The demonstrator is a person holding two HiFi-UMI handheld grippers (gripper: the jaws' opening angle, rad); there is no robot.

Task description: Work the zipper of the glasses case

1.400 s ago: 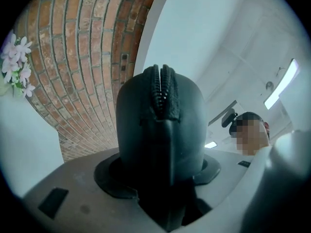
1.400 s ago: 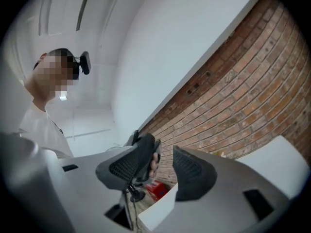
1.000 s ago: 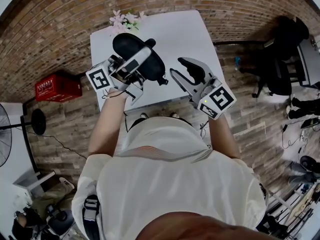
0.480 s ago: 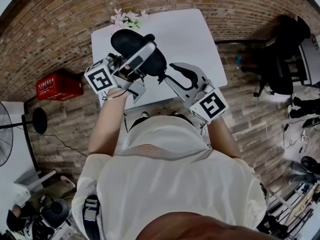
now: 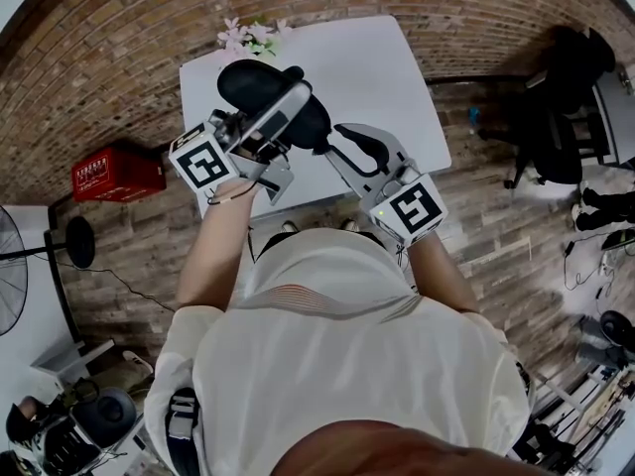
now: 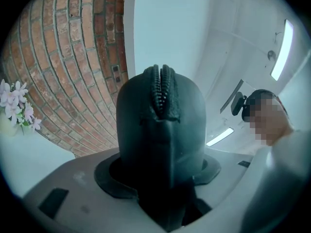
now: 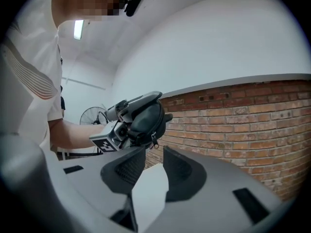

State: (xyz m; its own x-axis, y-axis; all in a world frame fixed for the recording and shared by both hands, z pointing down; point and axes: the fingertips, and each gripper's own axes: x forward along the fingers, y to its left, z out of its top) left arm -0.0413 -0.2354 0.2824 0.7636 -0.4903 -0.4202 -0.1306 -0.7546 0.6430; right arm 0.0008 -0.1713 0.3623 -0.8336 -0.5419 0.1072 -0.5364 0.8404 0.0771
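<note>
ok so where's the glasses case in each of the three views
head view: glasses case sits upper left of centre, a black shape.
left gripper view: dead centre, zipper teeth facing the camera.
right gripper view: small, left of centre at mid-height.
shared landmark: the brick wall, also at the left of the left gripper view and the right of the right gripper view.
</note>
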